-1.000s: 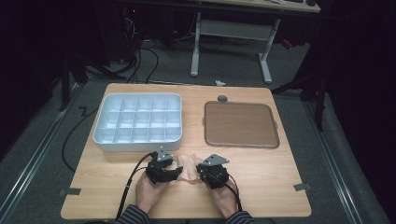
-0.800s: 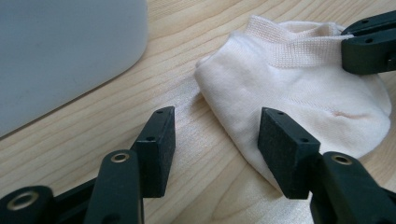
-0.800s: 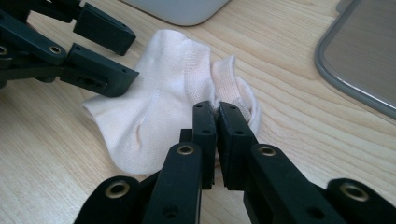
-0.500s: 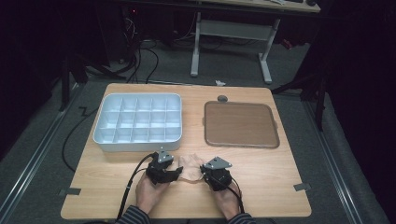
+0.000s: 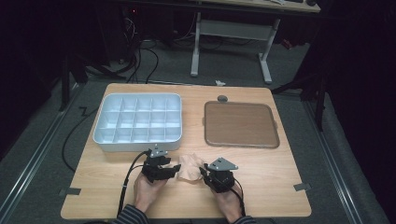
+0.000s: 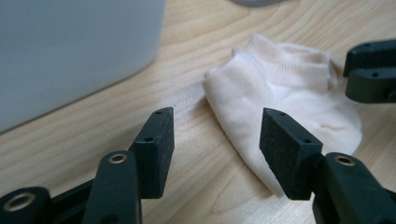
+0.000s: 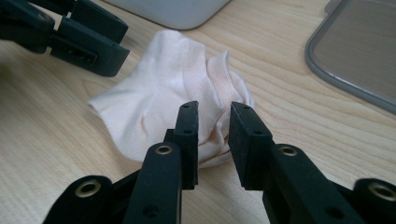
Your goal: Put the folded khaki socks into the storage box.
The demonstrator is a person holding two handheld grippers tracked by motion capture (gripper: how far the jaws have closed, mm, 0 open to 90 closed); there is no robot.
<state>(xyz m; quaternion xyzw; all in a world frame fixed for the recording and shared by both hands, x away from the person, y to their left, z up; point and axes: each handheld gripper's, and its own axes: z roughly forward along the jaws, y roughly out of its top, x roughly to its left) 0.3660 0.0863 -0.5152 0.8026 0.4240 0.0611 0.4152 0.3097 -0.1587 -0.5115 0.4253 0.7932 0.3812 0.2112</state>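
A pale cream sock (image 5: pixel 190 169) lies crumpled on the wooden table (image 5: pixel 280 172) near its front edge, between my two grippers. My left gripper (image 5: pixel 175 169) points at it from the left, its jaws wide open (image 6: pixel 215 140) with bare wood between them and the sock (image 6: pixel 289 93) just past the right pad. My right gripper (image 5: pixel 203 171) stands at the sock's right edge. Its jaws (image 7: pixel 214 130) have just been opening, and a narrow gap shows between the pads over the sock's cuff (image 7: pixel 163 93), which they do not press.
A white compartment tray (image 5: pixel 100 135) stands at the back left, close behind the left gripper. A brown flat tray with a grey rim (image 5: pixel 240 123) lies at the back right. A small grey round thing (image 5: pixel 222 98) sits just beyond it.
The right gripper's jaws have parted and let go of the sock's edge. The sock now lies slack between the grippers. Both hands have stayed in place.
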